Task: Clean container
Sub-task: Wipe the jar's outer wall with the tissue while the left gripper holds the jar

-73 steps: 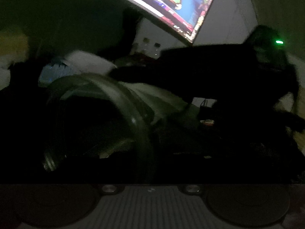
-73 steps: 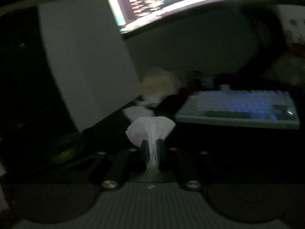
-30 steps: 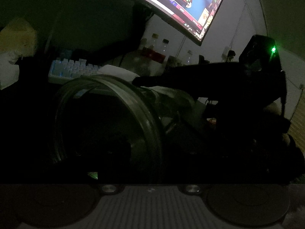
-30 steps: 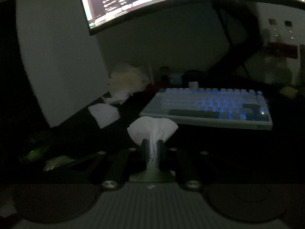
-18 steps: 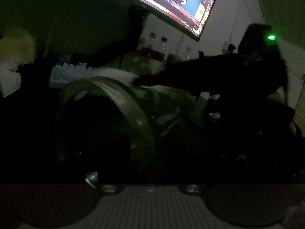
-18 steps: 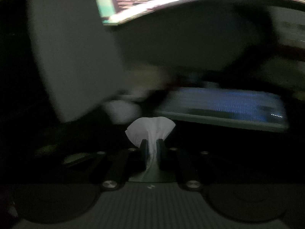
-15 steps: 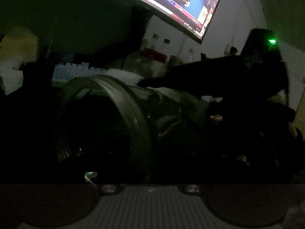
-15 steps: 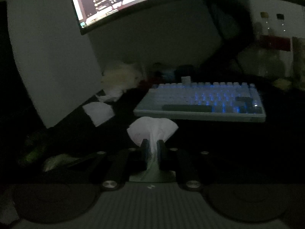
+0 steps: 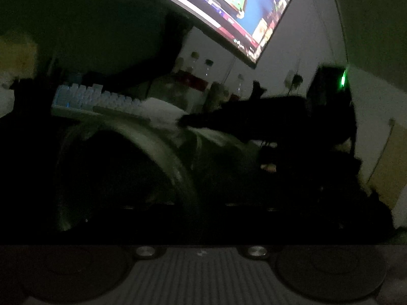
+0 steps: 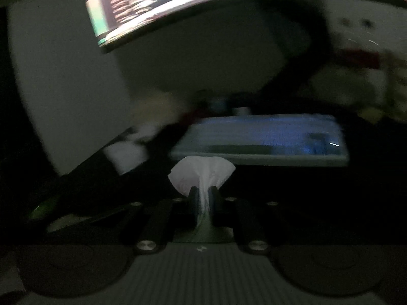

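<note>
The room is dark, lit mostly by a curved monitor (image 9: 229, 7) hung over a black desk (image 10: 305, 190), with a backlit keyboard (image 10: 267, 137) glowing blue beneath it and a few small bottles (image 9: 201, 73) against the pale wall. From my left wrist view, the clear container (image 9: 162, 147) fills the foreground, lying on its side with its wide round mouth turned toward the left of the picture and its body running off to the right. I cannot make out the left gripper's fingers in the gloom; its jaws are closing down to almost nothing, and I can't tell from this view whether they have hold of the container. The right gripper (image 9: 188, 122) reaches in from the right as a dark shape, its tip at the top of the container, just behind the rim. In my right wrist view that gripper is pinched tight on a white tissue (image 10: 202, 171), which fans out above the fingertips. Crumpled white tissues (image 10: 127, 152) lie on the desk left of the keyboard, though that view is smeared by blur.
</note>
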